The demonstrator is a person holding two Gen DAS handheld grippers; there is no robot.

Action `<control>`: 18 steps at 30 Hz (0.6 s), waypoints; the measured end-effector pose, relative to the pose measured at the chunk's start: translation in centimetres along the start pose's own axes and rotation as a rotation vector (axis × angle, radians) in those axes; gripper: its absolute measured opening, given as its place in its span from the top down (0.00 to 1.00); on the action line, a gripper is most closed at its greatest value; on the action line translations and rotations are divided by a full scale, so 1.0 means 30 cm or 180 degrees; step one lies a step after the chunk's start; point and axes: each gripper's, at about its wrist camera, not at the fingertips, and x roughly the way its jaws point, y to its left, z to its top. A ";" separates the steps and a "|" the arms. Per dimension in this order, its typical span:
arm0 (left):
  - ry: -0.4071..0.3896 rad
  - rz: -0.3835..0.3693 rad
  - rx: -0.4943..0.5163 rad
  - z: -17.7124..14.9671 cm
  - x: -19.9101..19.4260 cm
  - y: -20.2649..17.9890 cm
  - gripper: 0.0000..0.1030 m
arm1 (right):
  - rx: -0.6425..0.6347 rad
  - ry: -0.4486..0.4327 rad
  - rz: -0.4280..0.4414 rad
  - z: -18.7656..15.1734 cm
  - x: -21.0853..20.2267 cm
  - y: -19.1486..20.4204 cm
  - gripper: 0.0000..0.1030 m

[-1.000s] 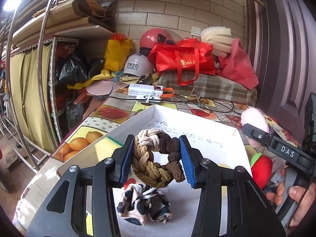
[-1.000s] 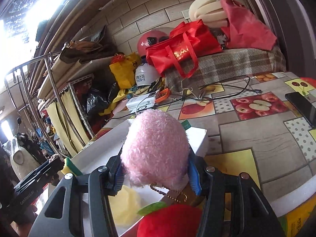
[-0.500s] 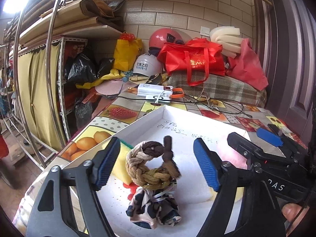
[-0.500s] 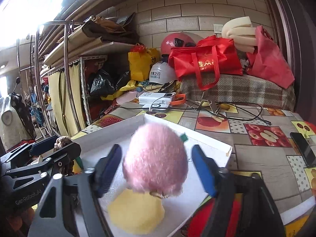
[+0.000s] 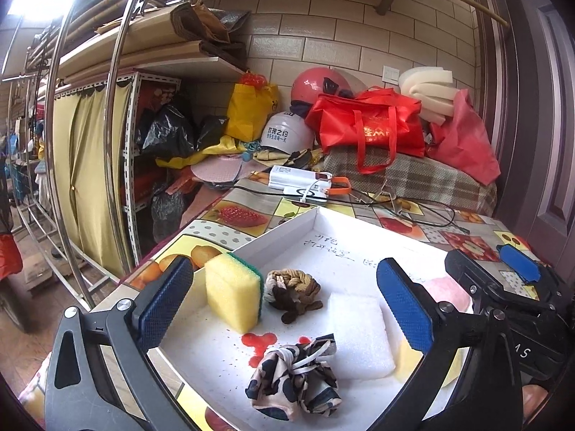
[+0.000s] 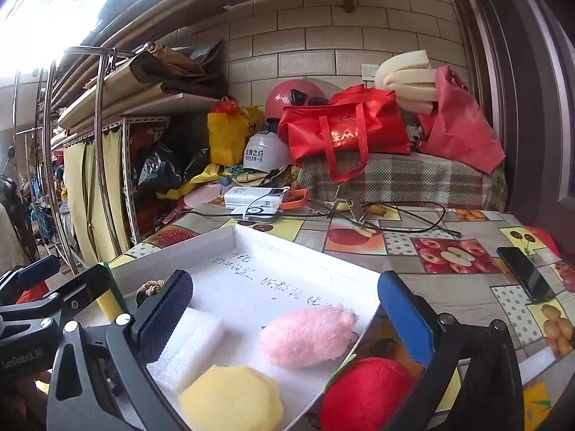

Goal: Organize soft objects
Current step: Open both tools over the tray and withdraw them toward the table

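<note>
Left gripper [image 5: 284,305] lower frame: fingers opening wide, gripping nothing; patterned scrunchie [image 5: 294,380] below, braided scrunchie [image 5: 293,292] lying loose mid-frame beside yellow sponge [image 5: 231,292], all inside white tray [image 5: 280,226].
Right gripper [image 6: 284,309]: fingers opening, empty; pink pompom [image 6: 309,334] resting in tray, lower centre.
Step, likely: release of both items.
Red plush ball [image 6: 363,391] outside tray rim, lower right on surface [image 6: 449,280]. Probable next pick: fingers spread over ball, gentle squeeze.

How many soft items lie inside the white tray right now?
6: yellow sponge at its left wall, braided scrunchie beside it, patterned scrunchie nearest, white foam pad mid-tray, pink pompom by the right rim, yellow round sponge near. Grippers may hide others.
</note>
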 end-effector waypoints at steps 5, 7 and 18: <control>-0.0051 0.0185 -0.0020 -0.005 -0.014 -0.002 0.00 | -0.0090 -0.0051 -0.0018 -0.010 -0.041 0.020 0.00; -0.0061 0.0213 -0.0005 -0.008 -0.024 -0.006 0.00 | -0.0106 -0.0051 0.0031 -0.017 -0.064 0.024 0.00; -0.0048 0.0277 0.0155 -0.041 -0.086 -0.055 0.00 | -0.0194 -0.0041 0.0314 -0.073 -0.230 0.017 0.00</control>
